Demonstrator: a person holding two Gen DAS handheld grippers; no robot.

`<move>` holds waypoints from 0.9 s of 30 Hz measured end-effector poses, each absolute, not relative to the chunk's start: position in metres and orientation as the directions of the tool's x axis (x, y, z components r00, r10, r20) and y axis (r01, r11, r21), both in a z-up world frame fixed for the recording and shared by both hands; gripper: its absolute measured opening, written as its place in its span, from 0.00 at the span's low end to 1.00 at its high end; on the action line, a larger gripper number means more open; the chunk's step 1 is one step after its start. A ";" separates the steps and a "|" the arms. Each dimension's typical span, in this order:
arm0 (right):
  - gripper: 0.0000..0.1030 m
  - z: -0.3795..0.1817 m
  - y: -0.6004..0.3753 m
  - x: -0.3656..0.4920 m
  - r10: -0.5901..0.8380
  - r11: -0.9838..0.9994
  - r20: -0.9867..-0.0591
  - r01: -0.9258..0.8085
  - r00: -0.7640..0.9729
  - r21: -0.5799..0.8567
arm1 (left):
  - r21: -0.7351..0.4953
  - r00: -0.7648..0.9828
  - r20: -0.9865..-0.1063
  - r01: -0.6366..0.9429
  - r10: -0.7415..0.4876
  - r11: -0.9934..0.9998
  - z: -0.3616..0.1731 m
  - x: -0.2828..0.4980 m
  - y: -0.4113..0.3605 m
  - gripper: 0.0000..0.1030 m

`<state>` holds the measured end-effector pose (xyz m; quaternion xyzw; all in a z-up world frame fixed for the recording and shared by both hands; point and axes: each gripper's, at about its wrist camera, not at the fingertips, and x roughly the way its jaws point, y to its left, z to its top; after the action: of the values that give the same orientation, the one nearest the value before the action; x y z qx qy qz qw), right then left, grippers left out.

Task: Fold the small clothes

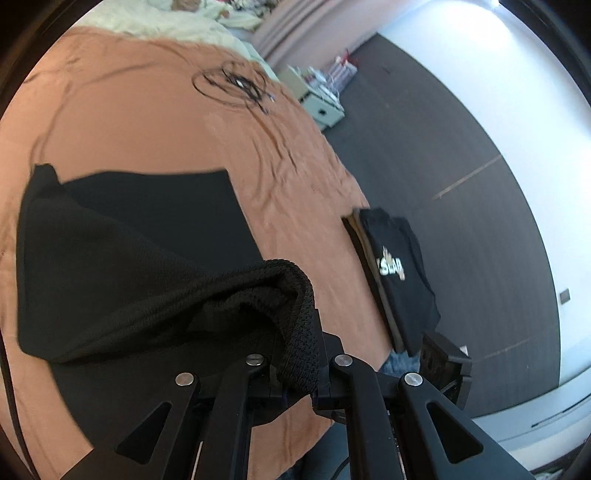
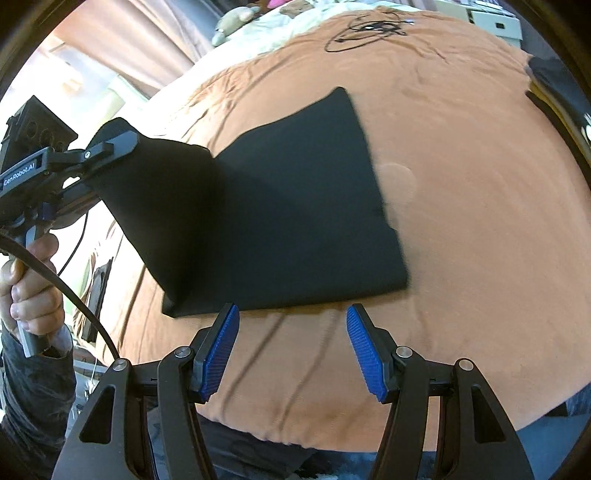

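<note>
A black garment [image 2: 303,206] lies on the orange bed sheet [image 2: 461,184]. My left gripper [image 1: 299,354] is shut on the garment's ribbed edge [image 1: 295,295] and holds that side lifted and folded over the flat part [image 1: 155,214]. In the right wrist view the left gripper [image 2: 110,147] holds the raised flap at the left. My right gripper [image 2: 291,325] is open and empty, its blue pads [image 2: 221,347] just in front of the garment's near edge.
A coiled black cable [image 2: 369,27] lies at the far end of the bed. A folded black shirt with a logo [image 1: 399,273] rests on a stack beside the bed edge. Boxes [image 1: 321,103] stand on the dark floor.
</note>
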<state>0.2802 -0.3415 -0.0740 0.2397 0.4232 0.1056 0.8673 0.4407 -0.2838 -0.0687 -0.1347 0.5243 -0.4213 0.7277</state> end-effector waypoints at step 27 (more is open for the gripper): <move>0.60 -0.064 -0.295 0.342 0.217 0.975 -0.810 -0.167 0.545 0.149 | -0.495 0.166 -0.817 0.290 -0.552 0.819 -0.137 0.434 -0.145 0.72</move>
<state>0.3418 -0.2952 -0.0645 0.0269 0.4641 0.1094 0.8786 0.4340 -0.1450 -0.1375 -0.1125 0.5825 -0.2787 0.7552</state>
